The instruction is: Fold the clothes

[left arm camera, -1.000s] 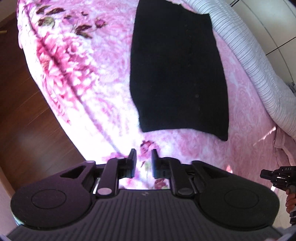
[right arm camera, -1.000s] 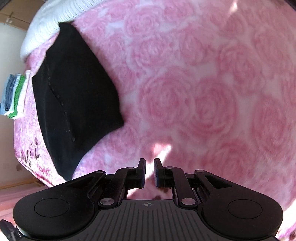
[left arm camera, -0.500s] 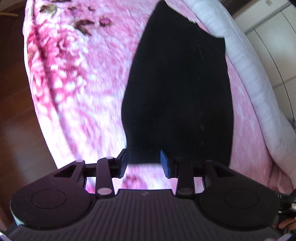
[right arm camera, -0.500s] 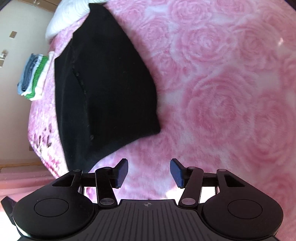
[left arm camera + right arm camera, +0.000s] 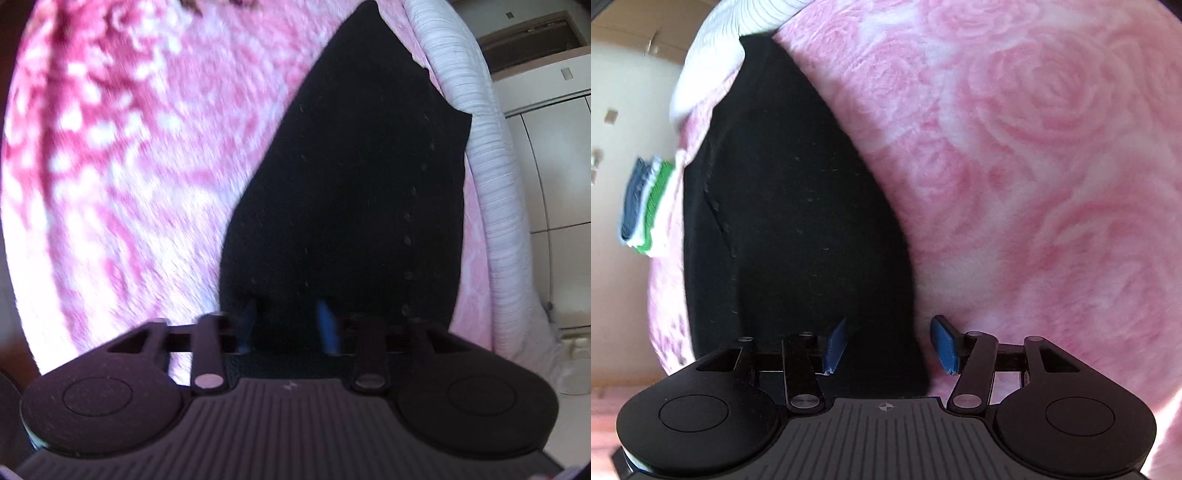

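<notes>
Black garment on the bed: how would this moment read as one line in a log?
black garment: flat on pink blanket | left tool: closing over near edge | right tool: closing over near corner

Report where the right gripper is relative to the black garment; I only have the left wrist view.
Observer: The right gripper is at the black garment's near corner. That corner lies between its fingers, the jaws are closing, and the pads are not yet pressing.
Operator: Describe what lies on its outer side.
Observer: The pink rose-patterned blanket lies to the right of the garment.
Operator: Name anything else on the bed.
Observer: A folded stack of blue, green and white clothes sits past the garment's left edge in the right wrist view.
</notes>
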